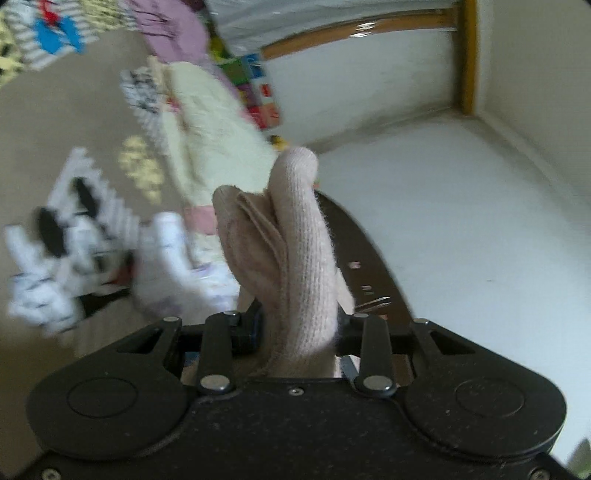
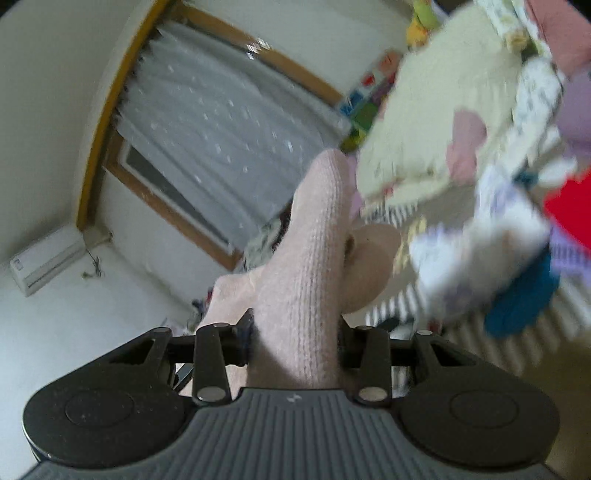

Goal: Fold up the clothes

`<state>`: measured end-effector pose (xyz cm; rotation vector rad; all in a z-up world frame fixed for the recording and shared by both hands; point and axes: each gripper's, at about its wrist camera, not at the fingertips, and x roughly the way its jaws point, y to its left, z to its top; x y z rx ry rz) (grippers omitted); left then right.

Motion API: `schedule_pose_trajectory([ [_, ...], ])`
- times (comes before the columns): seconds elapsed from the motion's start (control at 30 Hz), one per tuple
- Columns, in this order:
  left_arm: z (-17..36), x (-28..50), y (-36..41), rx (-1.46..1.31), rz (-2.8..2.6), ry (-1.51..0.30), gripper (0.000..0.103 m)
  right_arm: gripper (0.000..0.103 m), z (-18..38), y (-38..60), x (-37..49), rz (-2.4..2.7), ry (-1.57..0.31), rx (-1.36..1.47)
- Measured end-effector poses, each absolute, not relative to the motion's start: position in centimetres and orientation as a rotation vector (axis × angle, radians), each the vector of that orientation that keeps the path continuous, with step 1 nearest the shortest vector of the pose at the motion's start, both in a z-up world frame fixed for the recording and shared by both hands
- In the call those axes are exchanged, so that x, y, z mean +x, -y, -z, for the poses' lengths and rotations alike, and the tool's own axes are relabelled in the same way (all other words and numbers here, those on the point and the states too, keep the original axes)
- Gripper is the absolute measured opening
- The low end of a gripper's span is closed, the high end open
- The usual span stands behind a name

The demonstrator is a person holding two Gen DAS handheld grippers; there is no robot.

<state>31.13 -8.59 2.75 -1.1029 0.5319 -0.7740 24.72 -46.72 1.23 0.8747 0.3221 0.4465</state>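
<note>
A pale pink-beige ribbed knit garment [image 1: 295,240] stands bunched up out of my left gripper [image 1: 299,328], whose jaws are shut on it; the fabric hides the fingertips. In the right wrist view the same knit garment [image 2: 314,251] rises in a thick fold from my right gripper [image 2: 295,339], also shut on it, with its fingertips covered. Both grippers point about level, lifted off the bed. A dark strap with small holes [image 1: 362,254] curves behind the fabric in the left wrist view.
A bed with a tan patterned sheet [image 1: 74,110] carries a blurred pile: a cream garment [image 1: 218,122], white printed clothes [image 1: 173,258], a purple piece [image 1: 173,33], red and teal items [image 2: 524,295]. A curtained window [image 2: 207,122], an air conditioner [image 2: 44,266] and a white wall [image 1: 461,221] lie beyond.
</note>
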Motion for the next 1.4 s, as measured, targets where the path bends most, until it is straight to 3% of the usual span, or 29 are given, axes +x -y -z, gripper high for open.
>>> schedule_pose_trajectory([
  [0.3, -2.3, 41.4, 15.3, -1.202, 0.827, -0.499, 0.032, 0.041, -2.9, 54.7, 32.6, -0.431, -0.152, 0.863],
  [0.33, -1.6, 43.1, 16.2, -1.178, 0.791, -0.532, 0.039, 0.041, -2.9, 55.4, 33.8, -0.421, -0.144, 0.867],
  [0.37, -0.3, 44.8, 16.9, -1.153, 0.723, -0.584, 0.057, 0.042, -2.6, 56.1, 35.2, -0.394, -0.153, 0.868],
  [0.4, 1.5, 46.0, 17.4, -1.12, 0.633, -0.677, 0.065, 0.051, -1.8, 56.7, 36.6, -0.346, -0.168, 0.861],
  [0.43, 3.6, 46.9, 17.8, -1.079, 0.534, -0.791, 0.065, 0.072, -0.1, 57.4, 38.8, -0.23, -0.234, 0.841],
  [0.47, 5.3, 47.0, 17.7, -1.037, 0.464, -0.854, 0.065, 0.078, 1.7, 58.1, 40.3, -0.105, -0.336, 0.843],
  [0.57, 8.8, 43.7, 16.1, -0.982, 0.425, -0.852, 0.065, 0.074, 7.1, 59.4, 41.5, 0.153, -0.557, 0.837],
  [0.8, 9.4, 34.5, 12.2, -0.925, 0.5, -0.817, 0.067, 0.074, 9.1, 57.6, 32.8, 0.063, -0.429, 0.721],
  [0.97, 6.4, 28.0, 9.5, -0.795, 0.522, -0.767, 0.079, 0.079, 6.3, 53.9, 25.5, 0.015, -0.442, 0.629],
  [1.03, 4.8, 25.2, 8.5, -0.712, 0.523, -0.747, 0.084, 0.088, 4.9, 51.5, 23.0, -0.005, -0.462, 0.568],
  [1.23, 1.4, 17.6, 5.5, -0.508, 0.486, -0.736, 0.089, 0.099, 1.6, 43.8, 16.7, -0.032, -0.58, 0.446],
  [1.4, -0.6, 12.3, 4.1, -0.345, 0.39, -0.685, 0.092, 0.103, 0.2, 37.8, 12.1, -0.035, -0.618, 0.358],
])
